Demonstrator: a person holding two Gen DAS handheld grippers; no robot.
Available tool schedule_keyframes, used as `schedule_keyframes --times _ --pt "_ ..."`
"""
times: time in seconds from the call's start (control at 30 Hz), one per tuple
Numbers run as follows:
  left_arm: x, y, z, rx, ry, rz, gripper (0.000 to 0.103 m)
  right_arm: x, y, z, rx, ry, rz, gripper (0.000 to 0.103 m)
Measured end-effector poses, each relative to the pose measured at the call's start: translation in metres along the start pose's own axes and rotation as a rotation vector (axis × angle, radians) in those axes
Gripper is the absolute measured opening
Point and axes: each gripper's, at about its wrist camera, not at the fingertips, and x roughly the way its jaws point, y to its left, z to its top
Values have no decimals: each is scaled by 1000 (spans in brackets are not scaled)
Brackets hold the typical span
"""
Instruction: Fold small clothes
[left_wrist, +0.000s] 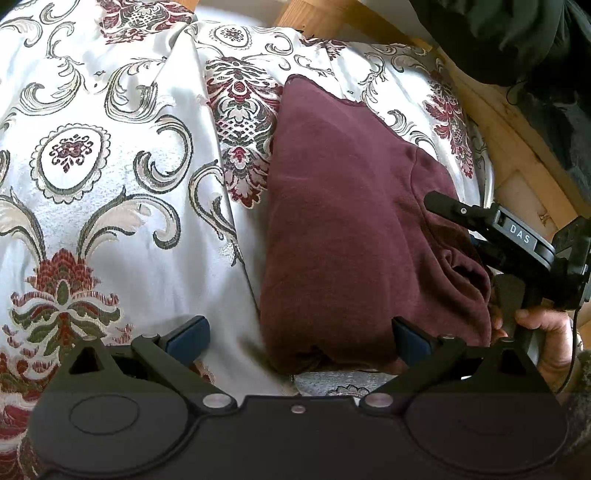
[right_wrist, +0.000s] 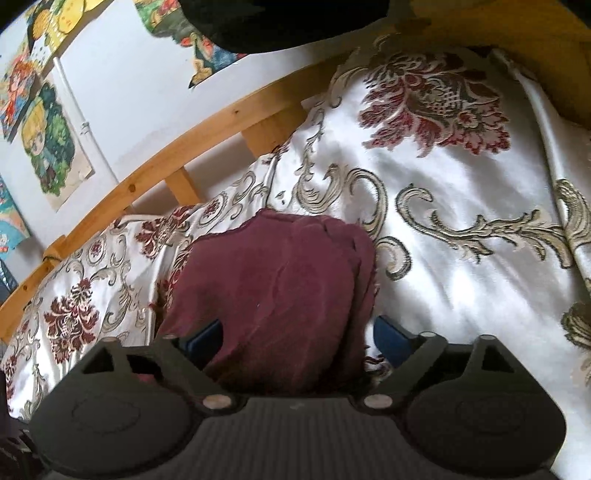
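Observation:
A folded maroon garment (left_wrist: 343, 229) lies on the patterned bedspread (left_wrist: 122, 206). My left gripper (left_wrist: 299, 334) stands open at the garment's near edge. Its right finger (left_wrist: 410, 338) rests over the cloth and its left finger is over the bedspread. From the right, my right gripper (left_wrist: 461, 225), held by a hand (left_wrist: 543, 328), reaches the bunched side of the garment. In the right wrist view the garment (right_wrist: 280, 288) lies between the wide-open jaws of the right gripper (right_wrist: 299, 339). The right pad stands apart from the cloth; the cloth's edge overlaps the left pad (right_wrist: 207, 338).
A wooden bed frame (right_wrist: 155, 170) runs along the far side of the bedspread (right_wrist: 461, 280), with a white wall and colourful pictures (right_wrist: 51, 144) behind it. A dark cloth bundle (left_wrist: 517, 40) sits at the top right by the frame.

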Motion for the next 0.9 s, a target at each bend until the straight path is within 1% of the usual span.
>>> schedule_keyframes --times 0.1,0.2,0.27,0.33,0.37,0.43,0.47,0.53,0.57,0.63,0.67,0.7,0.73,0.77,0.8,0.9 --pt "0 1 0 -10 2 -6 102 -3 -3 2 37 2 23 94" --pt "-2 6 1 -49 0 -25 102 -10 -12 6 124 5 68 94" --pt "-3 9 2 -79 -2 -37 102 -14 -17 9 169 19 89 93" --pt "-5 8 4 -96 -12 -45 102 -17 -18 11 178 49 89 91" --pt "-7 7 5 -98 -24 -49 102 -18 -17 11 167 64 81 90" --pt "-11 6 6 -102 -63 -83 102 -19 -13 10 125 96 50 85" --pt "-14 5 8 -104 -82 -103 102 -18 -10 9 106 105 31 82" --pt "-17 3 10 -100 -111 -120 102 -17 -7 6 80 114 11 81" --pt "-17 2 12 -96 -116 -120 102 -16 -6 6 72 117 3 78" --pt "-14 1 13 -95 -102 -107 102 -14 -6 5 76 119 -5 68" --pt "-11 1 13 -99 -90 -97 102 -14 -8 4 92 120 4 58" --pt "-10 2 12 -104 -77 -88 102 -12 -11 3 123 125 20 53" --pt "-7 3 11 -108 -61 -74 102 -10 -16 1 171 124 36 52" --pt "-4 4 11 -113 -47 -57 102 -9 -21 0 208 113 47 49" --pt "0 5 11 -120 -31 -45 102 -8 -24 -1 239 103 56 48" --pt "1 10 11 -142 -27 -59 102 -4 -33 -1 307 66 76 48"
